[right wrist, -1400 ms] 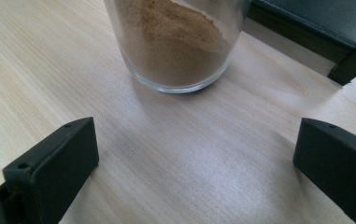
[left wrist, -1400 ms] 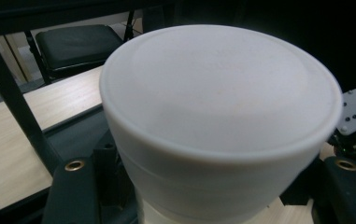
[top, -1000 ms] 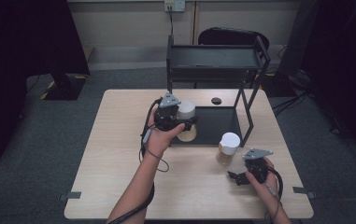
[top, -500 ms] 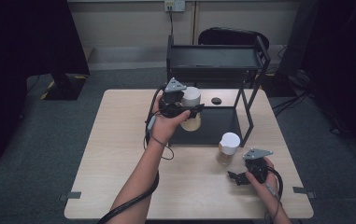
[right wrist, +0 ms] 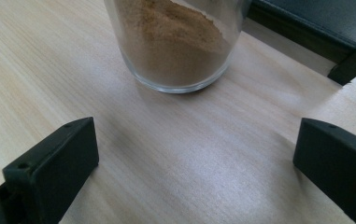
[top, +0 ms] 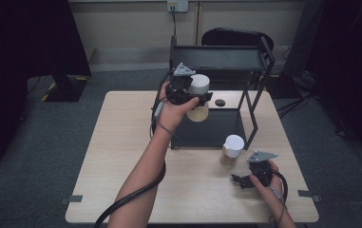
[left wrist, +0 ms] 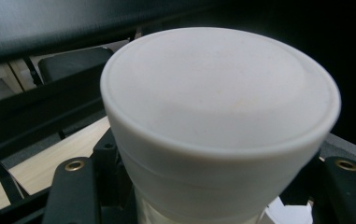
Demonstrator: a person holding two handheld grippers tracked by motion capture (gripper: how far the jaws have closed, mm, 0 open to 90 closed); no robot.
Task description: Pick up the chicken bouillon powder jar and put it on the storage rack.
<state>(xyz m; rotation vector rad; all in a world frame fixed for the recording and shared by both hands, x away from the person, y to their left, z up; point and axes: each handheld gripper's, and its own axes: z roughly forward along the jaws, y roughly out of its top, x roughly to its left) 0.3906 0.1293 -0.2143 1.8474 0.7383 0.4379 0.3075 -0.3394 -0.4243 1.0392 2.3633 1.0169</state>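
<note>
Your left gripper (top: 194, 97) has its fingers clamped on a white-lidded jar (top: 198, 102) in front of the black rack (top: 221, 59), right gripper (top: 245, 180) fingers apart near the second jar (top: 231, 151).

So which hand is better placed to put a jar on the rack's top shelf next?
Left, probably. The left gripper already holds a white-lidded jar raised near the black rack. The right gripper rests open on the table, short of the other jar.
</note>
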